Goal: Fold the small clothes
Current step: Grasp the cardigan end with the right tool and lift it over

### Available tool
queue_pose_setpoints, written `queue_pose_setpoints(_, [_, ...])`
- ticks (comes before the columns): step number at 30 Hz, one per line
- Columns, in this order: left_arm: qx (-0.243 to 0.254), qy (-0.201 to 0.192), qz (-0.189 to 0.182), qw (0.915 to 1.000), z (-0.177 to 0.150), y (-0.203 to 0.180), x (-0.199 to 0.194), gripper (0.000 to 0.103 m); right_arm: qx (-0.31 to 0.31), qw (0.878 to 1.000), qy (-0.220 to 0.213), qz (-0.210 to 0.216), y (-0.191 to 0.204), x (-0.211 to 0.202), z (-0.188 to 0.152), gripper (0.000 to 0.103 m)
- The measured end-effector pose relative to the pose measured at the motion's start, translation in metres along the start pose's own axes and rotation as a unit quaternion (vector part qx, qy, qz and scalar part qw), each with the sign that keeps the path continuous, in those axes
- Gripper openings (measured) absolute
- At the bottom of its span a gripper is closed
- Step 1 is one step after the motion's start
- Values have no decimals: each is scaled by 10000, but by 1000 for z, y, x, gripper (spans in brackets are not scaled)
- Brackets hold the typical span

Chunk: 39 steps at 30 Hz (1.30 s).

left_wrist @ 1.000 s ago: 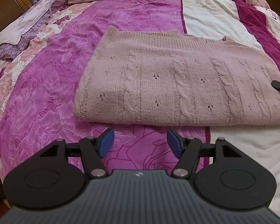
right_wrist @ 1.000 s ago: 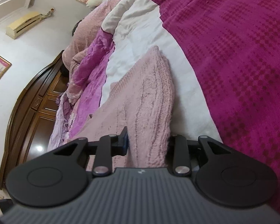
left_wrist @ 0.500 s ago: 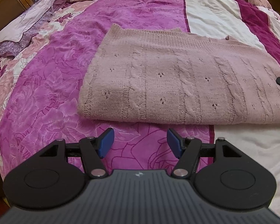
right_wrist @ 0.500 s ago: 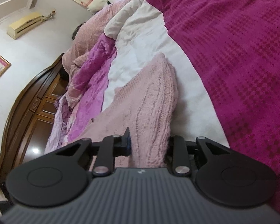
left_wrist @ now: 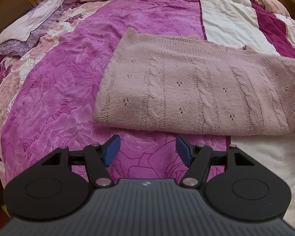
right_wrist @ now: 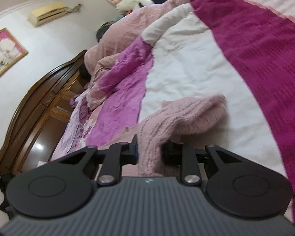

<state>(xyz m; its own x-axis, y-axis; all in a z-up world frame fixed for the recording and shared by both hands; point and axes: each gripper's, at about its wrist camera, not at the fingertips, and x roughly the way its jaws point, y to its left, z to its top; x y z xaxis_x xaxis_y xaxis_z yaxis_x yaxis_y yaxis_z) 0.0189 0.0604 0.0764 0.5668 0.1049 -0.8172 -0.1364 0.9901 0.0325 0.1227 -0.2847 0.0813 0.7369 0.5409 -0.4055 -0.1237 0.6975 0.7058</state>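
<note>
The right gripper (right_wrist: 153, 151) is clamped on the bunched edge of the dusty-pink cable-knit sweater (left_wrist: 196, 92), its jaws having just been closing on the knit. The left gripper (left_wrist: 147, 150) hovers with its blue pads (left_wrist: 112, 149) apart and nothing between them, just short of the sweater's near folded edge. The sweater lies folded flat on the magenta floral quilted bedspread (left_wrist: 55, 98), its right end reaching onto the white panel (left_wrist: 226, 23).

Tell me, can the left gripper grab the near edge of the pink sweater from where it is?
Probably yes. The left gripper is open and empty, and only bare bedspread lies between it and the pink sweater.
</note>
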Motion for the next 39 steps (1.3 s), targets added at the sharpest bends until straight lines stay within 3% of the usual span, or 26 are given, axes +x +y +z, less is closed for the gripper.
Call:
queue_pose_setpoints(9, [-226, -122, 1, 9997, 1, 23, -5, 70, -410, 9990, 55, 162, 48, 12, 4, 25])
queue_pose_setpoints(18, [-447, -88, 54, 9989, 1, 47, -5, 70, -908, 9945, 374, 355, 99, 45, -2, 25])
queue_pose_setpoints(26, [-679, 8, 33, 9977, 0, 65, 3, 70, -1491, 9846, 864, 296, 142, 90, -26, 25])
queue_pose_setpoints(33, [-861, 16, 50, 9963, -2, 80, 7, 70, -1762, 9759, 1266, 249, 162, 128, -48, 25])
queue_pose_setpoints(39, [-983, 40, 55, 9951, -5, 89, 10, 70, -1905, 9641, 1847, -52, 163, 169, -80, 27])
